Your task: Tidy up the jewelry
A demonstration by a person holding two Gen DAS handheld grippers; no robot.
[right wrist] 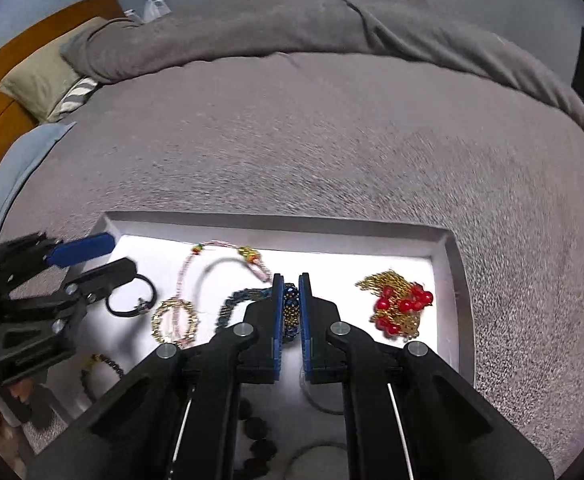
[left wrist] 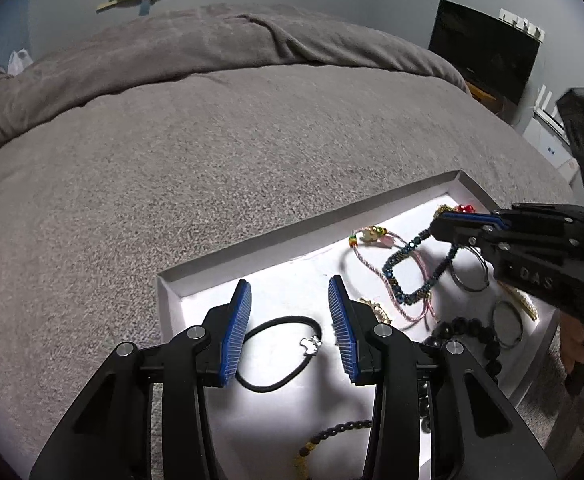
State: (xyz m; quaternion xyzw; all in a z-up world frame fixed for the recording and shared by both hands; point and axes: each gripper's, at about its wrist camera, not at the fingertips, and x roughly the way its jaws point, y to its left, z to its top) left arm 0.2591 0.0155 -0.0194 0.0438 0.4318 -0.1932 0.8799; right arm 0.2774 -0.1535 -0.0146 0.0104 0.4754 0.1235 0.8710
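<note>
A shallow white tray (right wrist: 458, 264) was seen lying on a bed covered by a grey blanket (right wrist: 332, 140), and every item was placed in relation to it. At the tray's left end, the left gripper (left wrist: 289, 322) was held with its blue pads wide apart and nothing between them, hovering over a black hair tie (left wrist: 279, 354) that lay flat on the tray floor. Just right of the hair tie, a small gold bracelet (right wrist: 175, 320) and a pink cord bracelet (right wrist: 207, 256) were seen overlapping. Near the tray's middle, the right gripper (right wrist: 291, 312) was closed on a blue beaded bracelet (right wrist: 290, 308), one part pinched between the pads while the rest hung in a loop over the pink cord. At the tray's right end, a gold chain with red beads (right wrist: 400, 306) was heaped. Along the tray's near edge, a black beaded bracelet (left wrist: 472, 334) was seen.
</note>
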